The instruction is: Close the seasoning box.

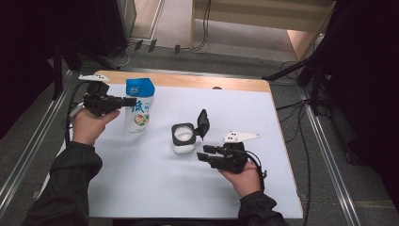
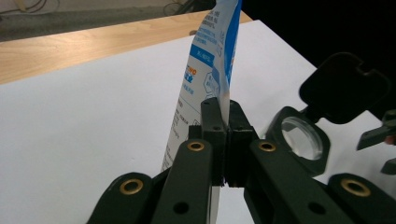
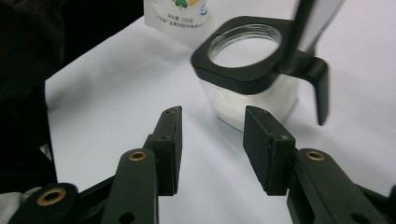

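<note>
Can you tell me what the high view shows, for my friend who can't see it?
The left hand-held gripper pinches a blue-and-white pouch standing on a white table. The right hand-held gripper, open, sits beside a small jar with its black lid flipped up.

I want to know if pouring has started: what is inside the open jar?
The jar has its lid flipped up. Through the mouth a pale, whitish bottom or filling shows; which it is I cannot tell. The black rim covers the sides inside.
</note>
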`<state>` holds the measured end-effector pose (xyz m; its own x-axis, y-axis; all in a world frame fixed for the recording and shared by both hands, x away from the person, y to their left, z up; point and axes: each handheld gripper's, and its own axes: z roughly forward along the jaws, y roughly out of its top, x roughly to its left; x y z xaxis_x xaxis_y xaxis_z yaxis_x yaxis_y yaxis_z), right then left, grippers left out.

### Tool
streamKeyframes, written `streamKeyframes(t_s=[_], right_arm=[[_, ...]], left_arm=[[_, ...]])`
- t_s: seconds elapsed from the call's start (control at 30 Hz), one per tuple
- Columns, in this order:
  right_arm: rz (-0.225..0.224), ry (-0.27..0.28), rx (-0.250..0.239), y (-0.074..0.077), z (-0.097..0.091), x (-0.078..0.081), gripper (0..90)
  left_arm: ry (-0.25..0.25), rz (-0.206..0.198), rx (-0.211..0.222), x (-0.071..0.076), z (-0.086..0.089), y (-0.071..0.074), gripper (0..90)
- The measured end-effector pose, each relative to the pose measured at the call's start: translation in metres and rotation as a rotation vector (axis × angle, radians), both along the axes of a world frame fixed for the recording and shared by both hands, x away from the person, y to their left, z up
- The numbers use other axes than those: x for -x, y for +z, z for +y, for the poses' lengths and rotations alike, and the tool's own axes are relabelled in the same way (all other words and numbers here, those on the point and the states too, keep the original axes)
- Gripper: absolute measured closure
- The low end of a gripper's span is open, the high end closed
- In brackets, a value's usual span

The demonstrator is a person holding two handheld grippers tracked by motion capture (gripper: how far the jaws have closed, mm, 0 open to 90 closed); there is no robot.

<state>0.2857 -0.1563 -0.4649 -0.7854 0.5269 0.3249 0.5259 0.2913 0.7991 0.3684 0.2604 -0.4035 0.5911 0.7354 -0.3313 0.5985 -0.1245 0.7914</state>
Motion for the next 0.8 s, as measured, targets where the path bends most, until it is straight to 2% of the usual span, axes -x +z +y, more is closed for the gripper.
streamKeyframes(t_s=[0.07,0.17,0.2,0.23,0.33,0.5,0.63,0.8], right_arm=[[0.013,-0.014,0.006,-0.001,-0.004,-0.002,59.6],[0.025,-0.02,0.008,-0.001,-0.006,-0.007,59.6],[0.031,-0.021,0.011,-0.001,-0.006,-0.008,60.0],[0.036,-0.028,0.019,-0.002,-0.006,-0.01,60.3],[0.043,-0.035,0.02,-0.003,-0.008,-0.013,60.5],[0.013,-0.066,0.014,0.003,-0.015,-0.02,61.5],[0.02,-0.088,0.015,0.004,-0.021,-0.028,63.4],[0.019,-0.09,0.007,0.003,-0.02,-0.035,65.4]], left_arm=[[0.005,0.003,-0.016,-0.002,0.001,-0.006,90.0],[0.016,0.037,-0.048,-0.004,0.001,-0.013,90.0],[0.013,0.041,-0.018,-0.004,0.004,-0.014,90.0],[0.014,0.047,-0.007,-0.004,0.005,-0.014,90.0],[0.006,0.045,-0.018,0.0,0.008,-0.016,90.0],[0.02,0.041,-0.022,0.008,0.012,-0.018,90.0],[0.021,0.041,-0.029,0.014,0.017,-0.019,89.7],[0.01,0.052,-0.037,0.021,0.023,-0.022,88.7]])
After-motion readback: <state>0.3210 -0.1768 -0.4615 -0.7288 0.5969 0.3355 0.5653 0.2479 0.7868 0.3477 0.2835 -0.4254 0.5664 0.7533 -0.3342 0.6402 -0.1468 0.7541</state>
